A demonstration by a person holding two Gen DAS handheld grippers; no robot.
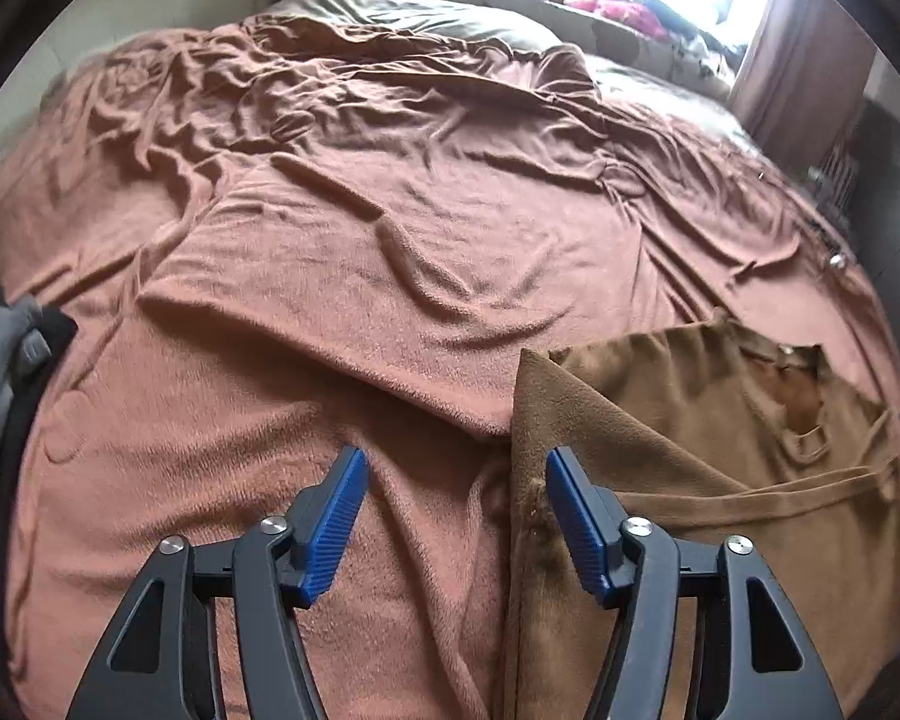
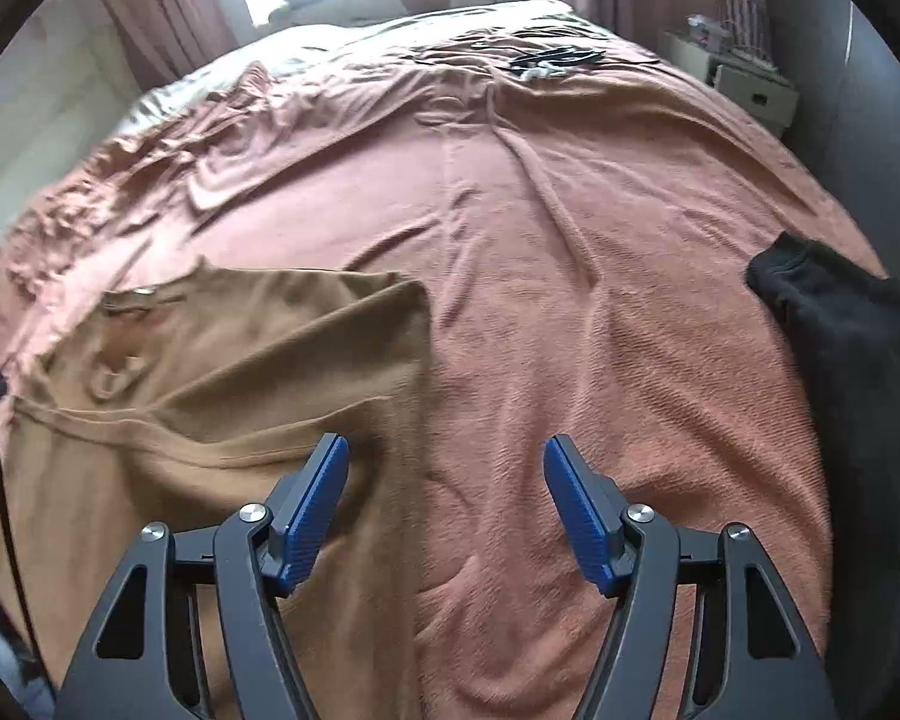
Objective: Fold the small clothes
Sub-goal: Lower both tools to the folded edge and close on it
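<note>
A light-brown garment (image 1: 702, 468) lies flat on the pink-brown blanket (image 1: 342, 276), its neckline toward the far side. In the left wrist view it fills the lower right, and my left gripper (image 1: 456, 462) hangs open over its left edge, the right blue pad above the cloth, nothing pinched. In the right wrist view the same garment (image 2: 222, 372) lies at lower left. My right gripper (image 2: 446, 450) is open above its right edge, left pad over the cloth, right pad over bare blanket (image 2: 570, 276).
A dark garment (image 2: 852, 360) lies at the bed's right side. Grey and black clothing (image 1: 6, 360) sits at the left edge. Small dark items (image 2: 546, 63) lie far up the bed. A bedside cabinet (image 2: 744, 78) and curtained window are behind.
</note>
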